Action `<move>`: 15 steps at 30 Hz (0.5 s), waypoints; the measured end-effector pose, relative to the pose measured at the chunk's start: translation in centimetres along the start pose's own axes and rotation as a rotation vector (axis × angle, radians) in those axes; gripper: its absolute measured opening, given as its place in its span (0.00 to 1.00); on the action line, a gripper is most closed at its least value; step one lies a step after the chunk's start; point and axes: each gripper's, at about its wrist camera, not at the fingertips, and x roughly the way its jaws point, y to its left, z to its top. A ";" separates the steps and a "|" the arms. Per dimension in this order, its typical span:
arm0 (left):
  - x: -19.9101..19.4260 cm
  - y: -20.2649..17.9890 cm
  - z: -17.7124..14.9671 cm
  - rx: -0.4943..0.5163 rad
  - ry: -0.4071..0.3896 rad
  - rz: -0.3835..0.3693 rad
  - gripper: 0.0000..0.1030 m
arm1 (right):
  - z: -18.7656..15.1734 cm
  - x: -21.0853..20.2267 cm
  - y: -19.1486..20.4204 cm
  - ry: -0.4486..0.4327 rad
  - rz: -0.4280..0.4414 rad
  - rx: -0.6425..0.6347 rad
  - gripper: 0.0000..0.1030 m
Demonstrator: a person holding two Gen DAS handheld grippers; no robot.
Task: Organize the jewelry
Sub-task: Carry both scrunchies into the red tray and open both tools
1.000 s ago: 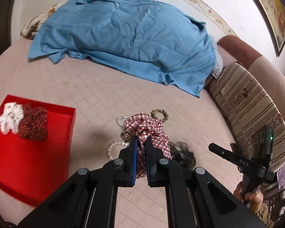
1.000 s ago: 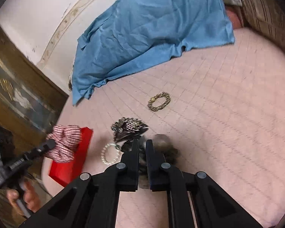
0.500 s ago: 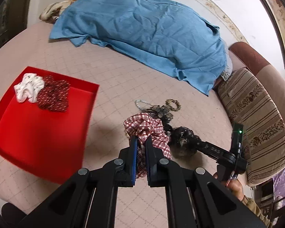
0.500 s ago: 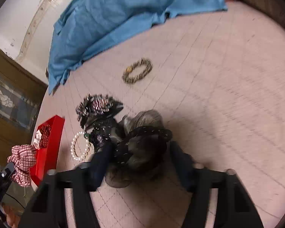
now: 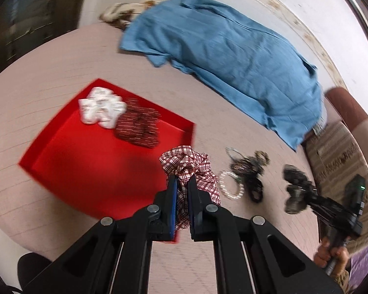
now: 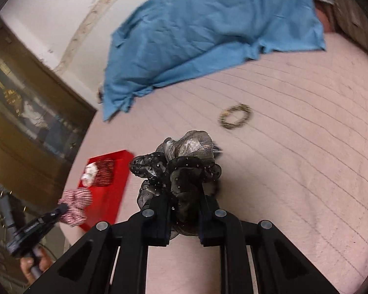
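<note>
Plaid scrunchie hangs pinched in the left gripper over the red tray's right edge; released there, it could slide onto the bed. Right gripper clamps the black-and-silver scrunchie; loose frills may snag. Bracelets remain mid-bed.

The dark tangle of beaded jewelry at 3 o'clock in the left view is too blurry to tell apart. The black sparkly net scrunchie hides the tips of the right claw. The red-and-white checked scrunchie covers a corner of the red square tray. The big blue cloth hides whatever lies under it. The gold bead bracelet is smeared.
</note>
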 end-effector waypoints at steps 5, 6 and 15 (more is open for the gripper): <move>-0.4 3.8 0.3 -0.068 -0.014 0.045 0.07 | 0.3 2.2 5.5 0.051 0.070 -0.085 0.17; -0.4 4.6 0.4 -0.084 -0.014 0.056 0.07 | 0.3 2.9 6.6 0.065 0.079 -0.101 0.17; 0.7 9.4 2.1 -0.101 -0.017 0.164 0.07 | -0.9 10.3 15.9 0.199 0.124 -0.267 0.17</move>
